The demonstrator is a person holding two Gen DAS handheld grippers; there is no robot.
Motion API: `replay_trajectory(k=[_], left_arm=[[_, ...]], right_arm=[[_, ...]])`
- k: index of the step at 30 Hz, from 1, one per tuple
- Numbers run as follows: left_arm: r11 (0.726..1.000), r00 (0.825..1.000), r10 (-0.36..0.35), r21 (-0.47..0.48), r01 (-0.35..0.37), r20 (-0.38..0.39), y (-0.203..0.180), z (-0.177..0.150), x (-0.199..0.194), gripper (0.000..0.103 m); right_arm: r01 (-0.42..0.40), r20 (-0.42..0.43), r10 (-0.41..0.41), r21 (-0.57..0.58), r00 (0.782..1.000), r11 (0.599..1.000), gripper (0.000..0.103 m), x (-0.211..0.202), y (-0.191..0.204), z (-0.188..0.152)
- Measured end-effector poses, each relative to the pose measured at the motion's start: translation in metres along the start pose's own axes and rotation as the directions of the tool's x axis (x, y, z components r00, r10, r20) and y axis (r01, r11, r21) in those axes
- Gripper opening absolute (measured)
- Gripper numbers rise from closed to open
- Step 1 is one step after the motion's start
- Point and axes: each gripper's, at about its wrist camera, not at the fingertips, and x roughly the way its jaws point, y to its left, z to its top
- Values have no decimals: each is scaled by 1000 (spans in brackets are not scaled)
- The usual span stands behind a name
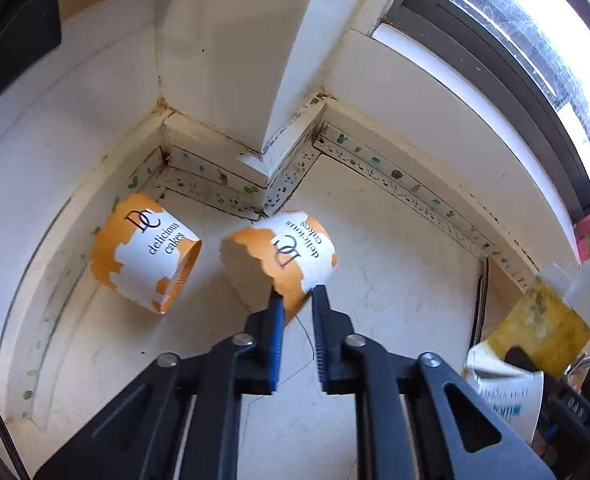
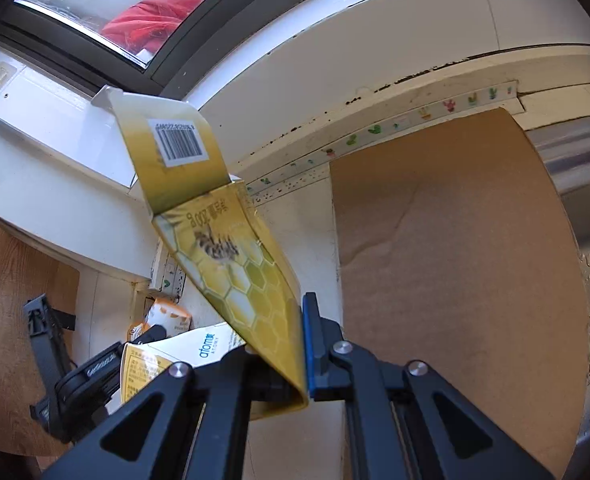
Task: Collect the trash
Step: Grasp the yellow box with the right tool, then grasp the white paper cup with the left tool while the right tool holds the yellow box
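The rim of an orange-and-white paper cake cup [image 1: 283,256] is pinched by the left tongs [image 1: 297,300] above the white surface [image 1: 395,280], its twin [image 1: 145,252] lying leftward, while a flattened yellow honeycomb-print carton [image 2: 247,280] is clamped in the right tongs [image 2: 301,344].

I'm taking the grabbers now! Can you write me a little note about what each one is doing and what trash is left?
Left gripper: jaws shut on the rim of one orange cake cup.
Right gripper: jaws shut on the flattened yellow honey box.
Done: both pieces are gripped, neither binned.
Left: second cake cup lying on the counter by the wall corner; white carton below the honey box. No bin is in view.
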Motion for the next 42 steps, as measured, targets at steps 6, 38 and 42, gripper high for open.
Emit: replay_trajectory(k=[6,38,42], left_arm=[[1000,998,-7,29,6,65,-6,-11,-16,2],[940,993,62,327,-93,104,-44,-66,-67,80],[936,992,86,332,-113,97,-51,-51,-37,80]], right_arm=[[-6,3,6,-4,1000,1000,5,-14,-6,-9],[-11,53,11,4,999,1000,5,-97,-13,-61],[-17,31,16,19,999,1000,5,-79,-22,-52]])
